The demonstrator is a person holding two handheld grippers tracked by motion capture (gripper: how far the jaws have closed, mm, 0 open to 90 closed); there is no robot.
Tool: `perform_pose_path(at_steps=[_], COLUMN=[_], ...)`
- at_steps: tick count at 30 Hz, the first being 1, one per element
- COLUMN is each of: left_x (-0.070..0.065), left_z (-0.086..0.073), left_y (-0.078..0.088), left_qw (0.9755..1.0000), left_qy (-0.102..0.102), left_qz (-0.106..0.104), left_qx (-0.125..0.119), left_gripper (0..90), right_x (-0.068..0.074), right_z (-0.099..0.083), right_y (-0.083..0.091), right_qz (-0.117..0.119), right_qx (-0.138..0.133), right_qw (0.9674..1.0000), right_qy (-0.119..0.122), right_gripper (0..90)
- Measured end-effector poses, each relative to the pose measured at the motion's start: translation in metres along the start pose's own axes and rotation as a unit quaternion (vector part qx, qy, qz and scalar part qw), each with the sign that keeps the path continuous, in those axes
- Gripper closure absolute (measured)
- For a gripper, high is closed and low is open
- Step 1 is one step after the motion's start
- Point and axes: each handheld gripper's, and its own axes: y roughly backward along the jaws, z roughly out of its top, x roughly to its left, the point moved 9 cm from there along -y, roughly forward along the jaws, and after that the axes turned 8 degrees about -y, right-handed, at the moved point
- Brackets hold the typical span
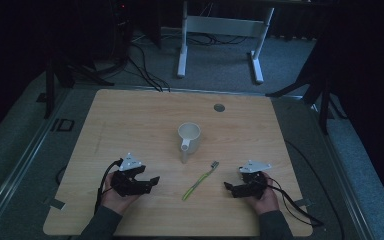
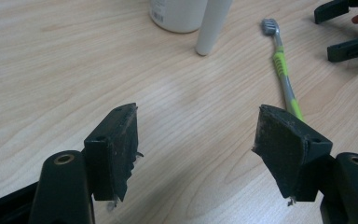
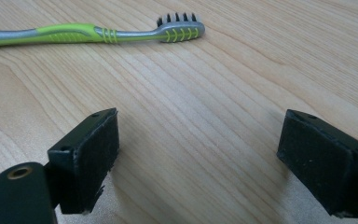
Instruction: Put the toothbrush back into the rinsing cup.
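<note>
A green and grey toothbrush (image 1: 200, 181) lies flat on the wooden table (image 1: 130, 120), bristle end toward the far right. Just beyond it stands a white mug (image 1: 189, 136), upright, handle toward me. My left gripper (image 1: 151, 183) rests low at the toothbrush's left, open and empty. In the left gripper view the open gripper (image 2: 196, 116) faces the toothbrush (image 2: 282, 65) and the mug (image 2: 177, 14). My right gripper (image 1: 230, 189) sits to the toothbrush's right, also open. The right gripper view has that gripper (image 3: 200, 116) wide apart, with the toothbrush (image 3: 98, 33) lying across ahead, bristles up.
A round grey grommet (image 1: 219, 107) sits in the table's far side. Beyond the table, a white desk frame (image 1: 220, 35) and cables lie on the carpet. A piece of tape (image 1: 55, 203) marks the near left corner. The right gripper's jaw tips appear far off in the left gripper view.
</note>
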Motion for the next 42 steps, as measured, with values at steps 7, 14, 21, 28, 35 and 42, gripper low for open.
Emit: perform_pose_path(at_steps=[7, 14, 21, 28, 35, 42], left_x=[-0.005, -0.008, -0.012, -0.014, -0.017, -0.019], left_z=[0.009, 0.02, 0.025, 0.031, 0.037, 0.045], left_y=[-0.002, -0.005, -0.009, -0.012, -0.014, -0.016], left_qw=[0.9999, 0.9997, 0.9996, 0.9993, 0.9991, 0.9988], left_qy=[-0.012, -0.022, -0.028, -0.032, -0.038, -0.046], left_qz=[-0.001, 0.0, -0.001, -0.001, -0.001, 0.0], left_qx=[0.006, 0.005, 0.011, 0.017, 0.02, 0.019], left_gripper=[31.1, 31.9, 32.4, 32.9, 33.1, 33.2], right_x=[0.0, 0.0, 0.0, 0.0, 0.0, 0.0], right_z=[0.0, 0.0, 0.0, 0.0, 0.0, 0.0], right_y=[0.0, 0.0, 0.0, 0.0, 0.0, 0.0], right_qz=[0.0, 0.0, -0.001, -0.001, -0.001, -0.001], right_qx=[0.0, 0.0, 0.0, 0.0, 0.0, 0.0], right_qw=[1.0, 1.0, 1.0, 1.0, 1.0, 1.0], right_qy=[0.0, 0.0, 0.0, -0.001, -0.001, -0.002], right_gripper=[12.1, 12.1, 12.2, 12.2, 12.2, 12.2])
